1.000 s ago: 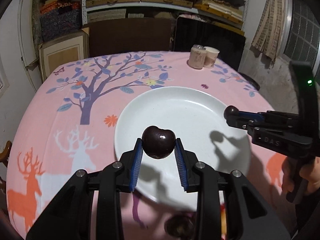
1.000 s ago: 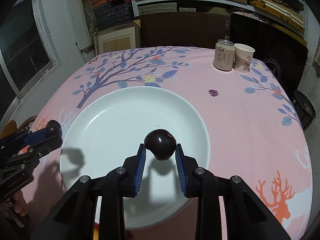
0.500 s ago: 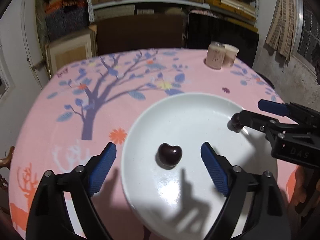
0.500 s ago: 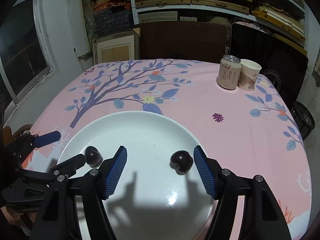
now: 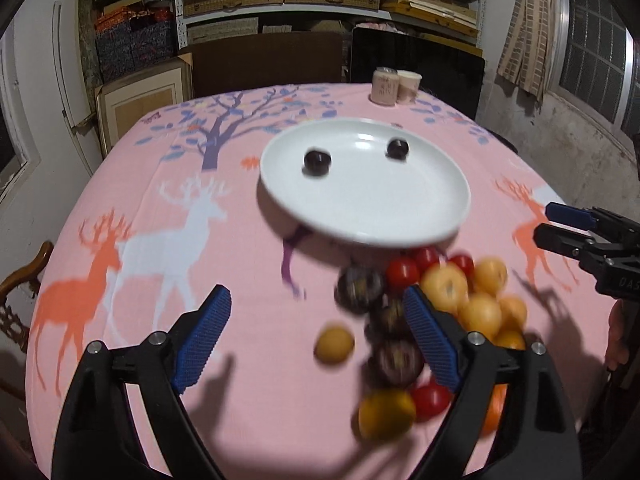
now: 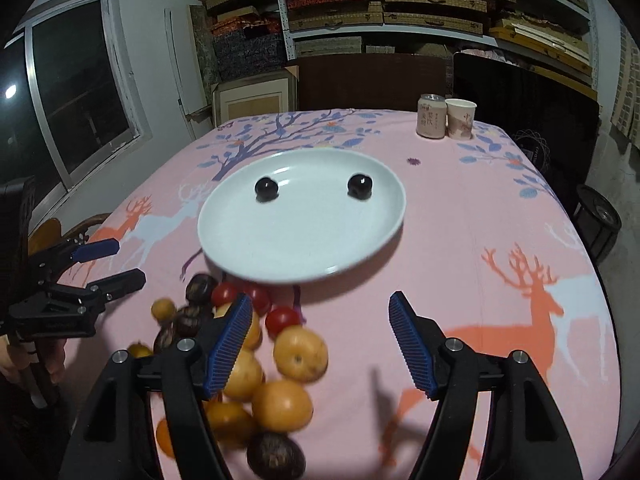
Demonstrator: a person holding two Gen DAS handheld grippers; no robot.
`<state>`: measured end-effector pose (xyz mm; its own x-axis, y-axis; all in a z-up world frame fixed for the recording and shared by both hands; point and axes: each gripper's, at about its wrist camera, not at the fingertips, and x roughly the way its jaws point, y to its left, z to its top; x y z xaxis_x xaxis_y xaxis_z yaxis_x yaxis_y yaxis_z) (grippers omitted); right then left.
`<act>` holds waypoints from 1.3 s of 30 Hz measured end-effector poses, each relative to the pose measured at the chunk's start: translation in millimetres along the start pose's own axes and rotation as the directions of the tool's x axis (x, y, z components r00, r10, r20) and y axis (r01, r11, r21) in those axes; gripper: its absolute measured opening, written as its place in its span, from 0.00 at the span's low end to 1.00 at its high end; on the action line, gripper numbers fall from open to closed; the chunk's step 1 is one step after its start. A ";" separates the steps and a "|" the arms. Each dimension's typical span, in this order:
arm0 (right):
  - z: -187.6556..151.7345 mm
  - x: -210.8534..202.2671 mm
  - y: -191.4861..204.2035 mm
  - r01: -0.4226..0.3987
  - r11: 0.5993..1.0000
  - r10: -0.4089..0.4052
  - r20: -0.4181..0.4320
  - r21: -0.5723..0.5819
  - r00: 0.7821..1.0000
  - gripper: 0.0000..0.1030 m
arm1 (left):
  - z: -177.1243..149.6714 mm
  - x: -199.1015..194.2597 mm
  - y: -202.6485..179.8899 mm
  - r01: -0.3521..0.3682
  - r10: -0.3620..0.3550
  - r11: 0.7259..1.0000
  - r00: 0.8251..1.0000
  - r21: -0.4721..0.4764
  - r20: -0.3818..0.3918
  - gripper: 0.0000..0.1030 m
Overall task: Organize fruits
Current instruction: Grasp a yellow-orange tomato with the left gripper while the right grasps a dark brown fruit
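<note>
Both hand-held grippers (image 5: 316, 336) (image 6: 318, 344) agape, cherries (image 6: 267, 189) well beyond.

Both rigs look like the same build: left gripper (image 5: 316, 336) and right gripper (image 6: 318, 340) are matte black plastic, with two angular arms that widen toward the camera. Each finger has a bright blue ribbed pad (image 5: 202, 340) on its inner face, kind of saw-toothed along the edge. Small round silver screws (image 6: 184, 345) sit on top of the finger joints, two per side. There's pale lettering on the side of the black body, reads something like "DAS" (image 5: 625, 282). A bit of bare skin on the hand (image 6: 12, 364) gripping the handle
</note>
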<state>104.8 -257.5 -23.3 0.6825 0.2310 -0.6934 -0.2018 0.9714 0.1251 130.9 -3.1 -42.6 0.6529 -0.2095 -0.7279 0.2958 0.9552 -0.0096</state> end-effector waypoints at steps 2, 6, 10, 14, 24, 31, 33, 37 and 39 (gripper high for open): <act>-26.0 -14.0 5.1 0.030 0.999 -0.031 -0.005 -0.031 1.000 0.69 | -23.6 -12.0 1.5 -0.001 0.001 1.000 1.000 -0.012 -0.004 0.86; -65.1 -28.8 15.4 0.047 0.995 -0.049 -0.019 -0.083 0.999 0.69 | -62.5 -26.1 4.1 0.014 -0.015 0.999 1.000 -0.051 -0.023 0.87; -89.4 -22.8 23.2 0.040 0.994 -0.046 -0.055 -0.105 0.997 0.69 | -85.1 -22.4 -0.3 -0.008 0.005 0.999 0.997 -0.041 -0.071 0.87; -91.1 -15.2 31.2 0.022 0.993 -0.030 -0.061 -0.114 0.998 0.69 | -90.1 -26.5 -8.0 -0.028 0.027 0.999 0.997 -0.023 -0.072 0.87; -96.5 -2.5 39.0 -0.011 0.989 0.002 -0.064 -0.150 0.998 0.40 | -81.0 -20.5 -29.3 -0.065 0.068 0.997 0.995 0.035 -0.072 0.87; -97.3 -9.4 38.3 -0.038 0.988 0.033 -0.035 -0.149 0.999 0.40 | -75.1 -0.5 -23.9 -0.072 0.071 0.997 0.992 -0.005 -0.108 0.84; -97.2 -10.2 37.1 -0.047 0.988 0.043 -0.030 -0.145 0.999 0.40 | -72.6 -2.1 -19.2 -0.051 0.048 0.998 0.994 -0.029 -0.095 0.72; -95.9 -10.0 30.8 -0.081 0.991 0.078 -0.031 -0.110 0.996 0.40 | -70.4 5.1 -18.8 -0.064 0.062 0.998 0.992 -0.015 -0.110 0.61; -95.7 -9.6 30.7 -0.083 0.991 0.080 -0.032 -0.108 0.996 0.40 | -69.7 11.0 -20.1 -0.055 0.053 0.998 0.991 -0.014 -0.124 0.61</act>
<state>24.8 -235.2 -80.7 0.6415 0.3060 -0.7034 -0.3323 0.9373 0.1047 83.5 -10.0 -98.3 0.5758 -0.1309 -0.8071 0.2492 0.9682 0.0208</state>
